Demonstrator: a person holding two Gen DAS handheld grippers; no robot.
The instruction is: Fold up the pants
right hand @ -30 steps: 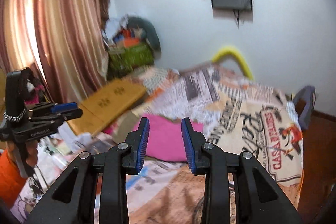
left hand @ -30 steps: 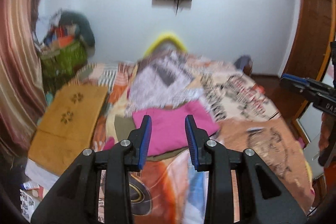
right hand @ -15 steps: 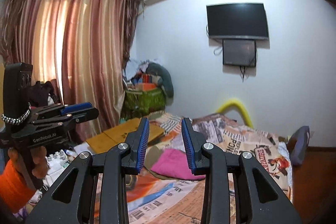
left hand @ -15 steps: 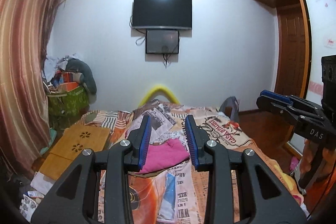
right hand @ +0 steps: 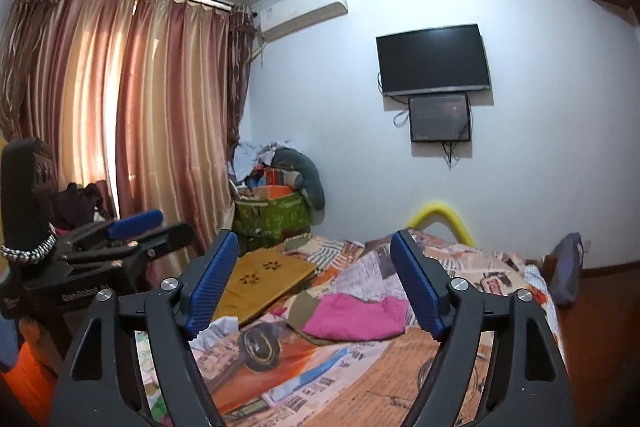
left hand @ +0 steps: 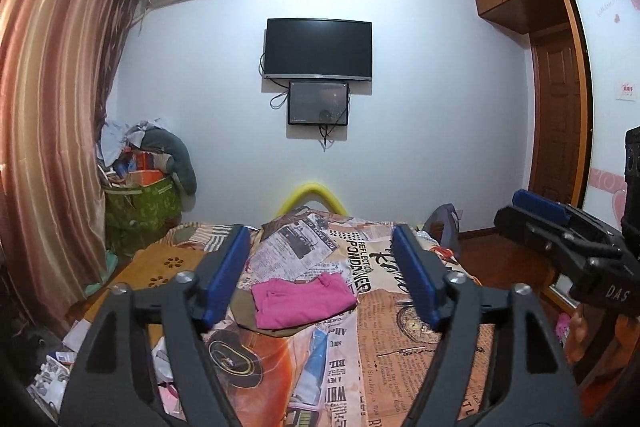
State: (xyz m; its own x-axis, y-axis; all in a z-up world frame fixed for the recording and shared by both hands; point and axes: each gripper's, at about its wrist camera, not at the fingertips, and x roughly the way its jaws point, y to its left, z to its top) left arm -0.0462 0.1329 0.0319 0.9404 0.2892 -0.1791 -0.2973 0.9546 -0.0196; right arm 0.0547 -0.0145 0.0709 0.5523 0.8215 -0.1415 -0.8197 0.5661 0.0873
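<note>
my left gripper (left hand: 320,277) fingers spread | my right gripper (right hand: 316,281) fingers spread | soft pink pants (left hand: 303,301) folded flat on newsprint-patterned bed (left hand: 420,327)

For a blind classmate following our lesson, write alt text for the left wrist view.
The open left gripper hangs above a bed with a newspaper-print cover, framing folded pink pants that lie on it untouched. Behind, a dark TV hangs on the wall; the right gripper shows at the right edge.

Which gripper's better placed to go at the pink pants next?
Marginally the left gripper: its view looks straight onto the pink pants on the bed, centred between its open jaws. The right gripper, also open, sees them off to the right at an angle.
</note>
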